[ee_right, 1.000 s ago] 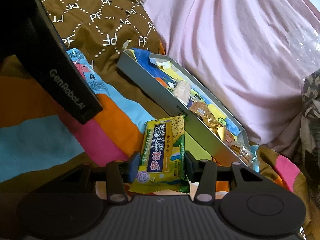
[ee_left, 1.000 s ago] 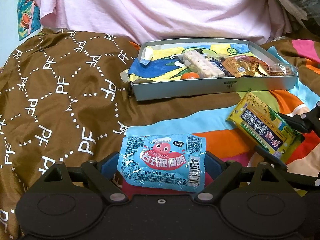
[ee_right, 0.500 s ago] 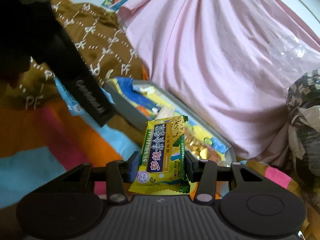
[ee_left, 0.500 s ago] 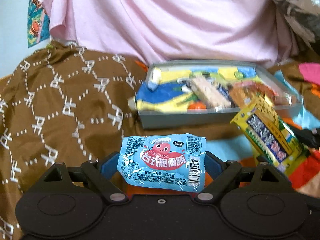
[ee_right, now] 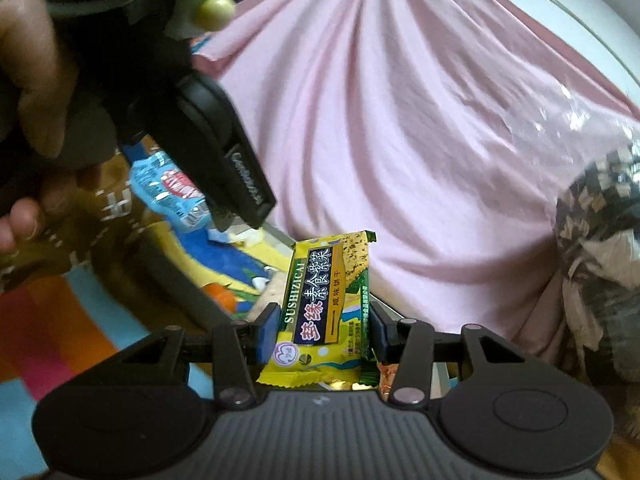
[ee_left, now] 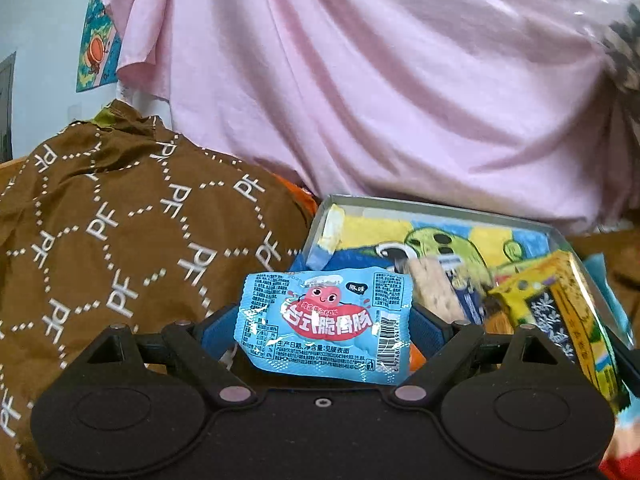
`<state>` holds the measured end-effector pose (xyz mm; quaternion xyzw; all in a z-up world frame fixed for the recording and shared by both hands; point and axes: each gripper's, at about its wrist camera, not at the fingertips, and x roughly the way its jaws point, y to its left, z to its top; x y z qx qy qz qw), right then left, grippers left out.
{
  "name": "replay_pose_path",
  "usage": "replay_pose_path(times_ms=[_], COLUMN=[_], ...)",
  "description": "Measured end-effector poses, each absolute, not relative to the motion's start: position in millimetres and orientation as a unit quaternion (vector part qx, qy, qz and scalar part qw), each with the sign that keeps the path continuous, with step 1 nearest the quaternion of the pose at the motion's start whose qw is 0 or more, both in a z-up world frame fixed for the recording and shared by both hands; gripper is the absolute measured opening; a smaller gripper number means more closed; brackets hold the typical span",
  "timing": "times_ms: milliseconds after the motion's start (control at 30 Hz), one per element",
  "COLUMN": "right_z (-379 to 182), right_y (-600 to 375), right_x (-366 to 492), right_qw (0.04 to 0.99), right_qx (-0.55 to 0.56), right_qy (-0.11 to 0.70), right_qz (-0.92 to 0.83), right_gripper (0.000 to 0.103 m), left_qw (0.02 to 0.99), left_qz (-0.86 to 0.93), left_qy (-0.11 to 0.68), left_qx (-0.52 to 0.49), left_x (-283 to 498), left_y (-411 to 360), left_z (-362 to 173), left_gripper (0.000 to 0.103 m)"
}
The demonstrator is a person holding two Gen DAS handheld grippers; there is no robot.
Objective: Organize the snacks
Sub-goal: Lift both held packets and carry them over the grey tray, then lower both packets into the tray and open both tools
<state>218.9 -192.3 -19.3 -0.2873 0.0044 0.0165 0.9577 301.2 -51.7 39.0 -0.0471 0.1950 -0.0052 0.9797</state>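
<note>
My left gripper (ee_left: pixel 326 328) is shut on a light blue sausage packet (ee_left: pixel 326 322), held across its width in the air in front of the grey tray (ee_left: pixel 440 206). My right gripper (ee_right: pixel 324 330) is shut on a yellow-green cracker packet (ee_right: pixel 326 300), standing upright between the blue pads. That cracker packet (ee_left: pixel 560 312) also shows at the right of the left wrist view, over the tray's right part. The blue packet (ee_right: pixel 172 190) and the left gripper's body appear at the upper left of the right wrist view. The tray holds several snacks on a cartoon-printed floor.
A brown "PF" patterned cloth (ee_left: pixel 120 260) lies left of the tray. A large pink cloth (ee_left: pixel 380 100) rises behind it. A striped, colourful blanket (ee_right: pixel 48 320) covers the surface below. A hand (ee_right: pixel 36 80) grips the left tool. A checkered bundle (ee_right: pixel 600 248) sits at the right.
Both grippers have risen with their packets and come closer to the tray. The cracker packet has moved from beside the tray to over its right part.
</note>
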Motion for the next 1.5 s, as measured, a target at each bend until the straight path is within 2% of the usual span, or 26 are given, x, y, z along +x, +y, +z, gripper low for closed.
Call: replay_pose_path(times_ms=[233, 533, 1200, 1500], right_z=[-1.9, -10.7, -10.5, -10.9], right_y=[-216.0, -250.9, -264.5, -264.7], right_x=[263.5, 304.2, 312.3, 312.8], right_qw=[0.979, 0.993, 0.997, 0.997], right_qx=[-0.202, -0.11, -0.044, -0.042], right_qy=[0.006, 0.042, 0.058, 0.059], right_qz=[0.008, -0.001, 0.02, 0.021], right_gripper=[0.051, 0.051, 0.052, 0.057], left_qw=[0.978, 0.976, 0.962, 0.961], left_qz=[0.002, -0.012, -0.02, -0.023], left_qy=[0.201, 0.215, 0.26, 0.262], left_qx=[-0.064, -0.041, -0.079, -0.084], left_x=[339.0, 372.5, 390.2, 390.2], left_y=[-62.3, -85.8, -96.9, -99.1], left_z=[40.5, 24.6, 8.7, 7.6], left_gripper=[0.089, 0.089, 0.091, 0.093])
